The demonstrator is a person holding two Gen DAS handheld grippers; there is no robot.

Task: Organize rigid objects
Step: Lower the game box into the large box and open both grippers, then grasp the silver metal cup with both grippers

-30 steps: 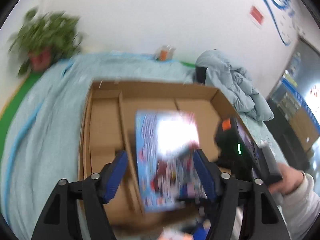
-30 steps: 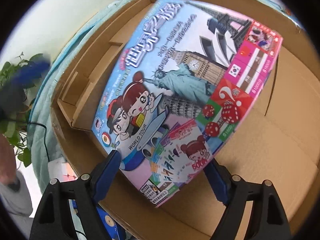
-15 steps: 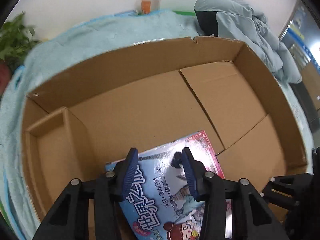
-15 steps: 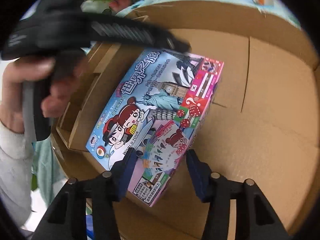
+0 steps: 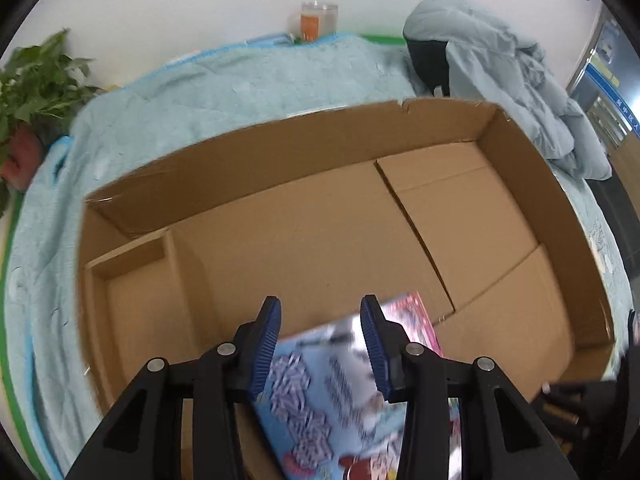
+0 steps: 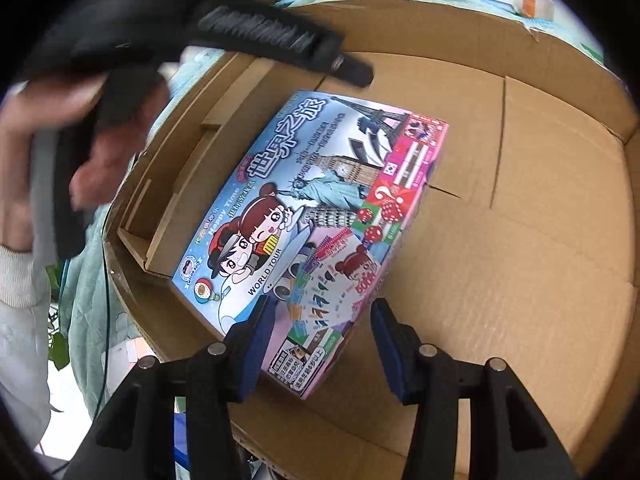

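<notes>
Board-game box (image 6: 316, 236), a flat rectangular carton with glossy printed cartoon art and landmarks, lay on the floor of a large open cardboard box (image 6: 540, 240), close against the narrow divider compartment (image 6: 172, 200) on one side. Its long axis ran from the near corner under the right gripper (image 6: 320, 344) away toward the far wall of the cardboard box, slightly skewed to that wall.

Seen from the right wrist, the near short end of the game box sat between the blue ribbed pads (image 6: 256, 344); the jaws had just been closing and stood at a middling gap. One pad overlapped the box edge, the other stood apart from it, so I judged no grip.

From the left wrist, the left gripper (image 5: 320, 348) hung over the opposite, far end of the same game box (image 5: 340, 392), its jaws having just narrowed too, with the blurred lid beneath them rather than squeezed. A hand (image 6: 48, 148) carried that gripper.

Corrugated board made up the tray: matte, stiff, creased along its floor flaps. It sat on a pale blue quilted bed cover (image 5: 200, 92), soft and rumpled. Both grippers were about equally near; any nudge would likely follow the box's long side toward the divider.
</notes>
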